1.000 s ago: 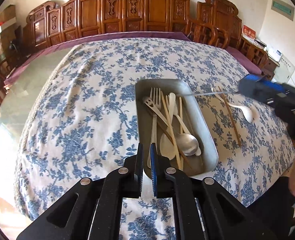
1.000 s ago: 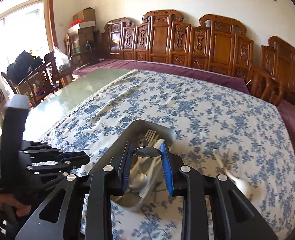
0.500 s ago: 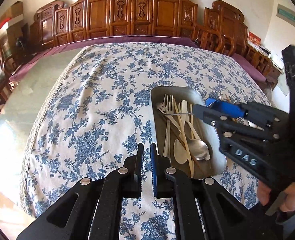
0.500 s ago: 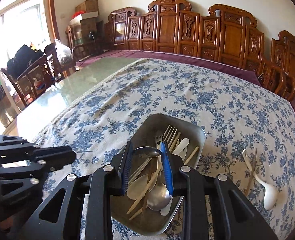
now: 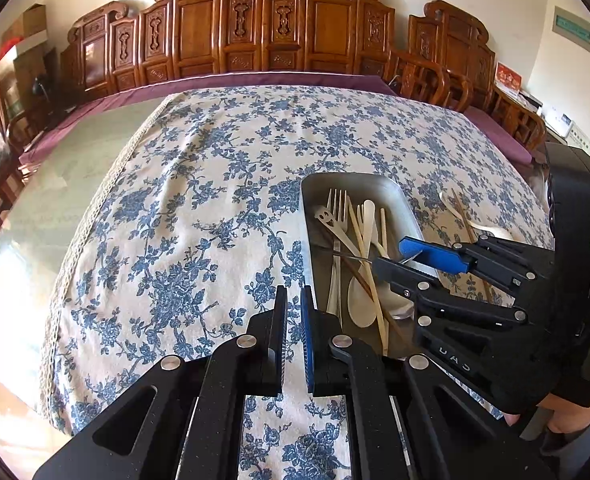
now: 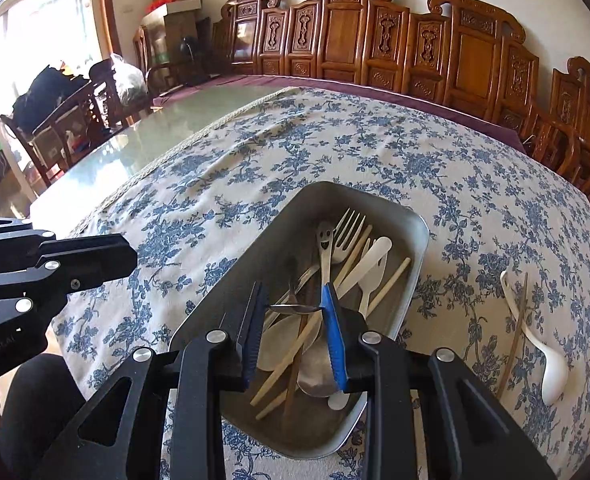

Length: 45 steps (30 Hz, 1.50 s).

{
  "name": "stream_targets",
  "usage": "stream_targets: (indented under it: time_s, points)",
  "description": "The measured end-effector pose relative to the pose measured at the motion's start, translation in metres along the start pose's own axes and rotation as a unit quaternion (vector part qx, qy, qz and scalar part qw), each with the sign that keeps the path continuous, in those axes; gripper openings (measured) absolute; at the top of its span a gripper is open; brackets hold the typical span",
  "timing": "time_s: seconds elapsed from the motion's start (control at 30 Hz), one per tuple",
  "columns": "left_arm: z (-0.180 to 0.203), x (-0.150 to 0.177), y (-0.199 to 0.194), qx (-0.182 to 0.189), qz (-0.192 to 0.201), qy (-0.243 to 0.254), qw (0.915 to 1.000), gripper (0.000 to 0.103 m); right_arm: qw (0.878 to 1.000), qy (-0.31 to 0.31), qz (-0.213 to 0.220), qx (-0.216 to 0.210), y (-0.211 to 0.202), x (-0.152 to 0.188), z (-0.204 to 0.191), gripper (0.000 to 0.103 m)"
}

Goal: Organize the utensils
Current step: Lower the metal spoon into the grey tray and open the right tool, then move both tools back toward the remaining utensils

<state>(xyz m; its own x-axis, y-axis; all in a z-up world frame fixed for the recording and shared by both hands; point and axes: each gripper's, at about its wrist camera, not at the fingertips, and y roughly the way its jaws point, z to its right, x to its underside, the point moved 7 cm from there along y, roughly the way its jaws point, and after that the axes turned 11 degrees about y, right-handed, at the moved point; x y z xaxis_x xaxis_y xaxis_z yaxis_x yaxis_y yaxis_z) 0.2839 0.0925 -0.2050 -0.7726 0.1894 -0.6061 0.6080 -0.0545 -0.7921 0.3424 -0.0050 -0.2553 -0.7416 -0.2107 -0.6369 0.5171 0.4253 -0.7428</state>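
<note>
A metal tray [image 6: 417, 236] [image 5: 311, 216] on the floral tablecloth holds forks, spoons and several chopsticks. My right gripper [image 6: 295, 306] [image 5: 395, 258] hangs low over the tray's near half, shut on a metal spoon [image 6: 295, 309] gripped across its bowl, handle pointing away [image 5: 349, 256]. My left gripper [image 5: 293, 320] is shut and empty, just left of the tray's near corner; it shows at the left of the right wrist view [image 6: 95, 258]. A white ceramic spoon [image 6: 551, 372] and a brown chopstick [image 6: 515, 332] lie on the cloth right of the tray.
Bare glass tabletop [image 5: 43, 216] lies left of the tablecloth's lace edge. Carved wooden chairs [image 5: 295, 24] line the far side of the table. More chairs and clutter [image 6: 55, 112] stand at the far left by a window.
My right gripper has carried the metal spoon left and down, from above the cloth to low over the tray. My left gripper has stayed shut near the tray's corner.
</note>
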Motion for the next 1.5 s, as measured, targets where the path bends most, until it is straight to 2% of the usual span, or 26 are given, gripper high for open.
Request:
stream_targets:
  time_s: [0.43, 0.9, 0.97, 1.03, 1.13, 1.27, 1.5]
  points:
    - [0.004, 0.002, 0.003, -0.001, -0.002, 0.004, 1.0, 0.005, 0.999, 0.004, -0.04, -0.017, 0.007, 0.019, 0.002, 0.032]
    - [0.026, -0.001, 0.015, 0.005, -0.01, 0.017, 0.9998, 0.006, 0.999, 0.014, -0.017, -0.039, -0.02, 0.008, 0.036, 0.032]
    - [0.033, -0.004, 0.016, 0.008, -0.007, 0.021, 0.9997, 0.017, 0.999, 0.016, -0.008, -0.031, -0.03, 0.004, 0.053, 0.032]
    - [0.042, -0.007, 0.017, 0.011, -0.004, 0.027, 0.9996, 0.024, 1.0, 0.018, -0.002, -0.018, -0.037, 0.0, 0.073, 0.032]
    - [0.058, -0.013, 0.021, 0.017, -0.005, 0.04, 0.9991, 0.027, 1.0, 0.022, 0.005, 0.007, -0.044, -0.003, 0.108, 0.032]
    - [0.081, -0.024, 0.029, 0.028, -0.002, 0.052, 0.9983, 0.042, 0.999, 0.034, 0.01, 0.039, -0.049, -0.005, 0.161, 0.032]
    - [0.123, -0.043, 0.053, 0.046, -0.005, 0.073, 0.9962, 0.052, 0.996, 0.061, 0.012, 0.063, -0.05, -0.001, 0.23, 0.032]
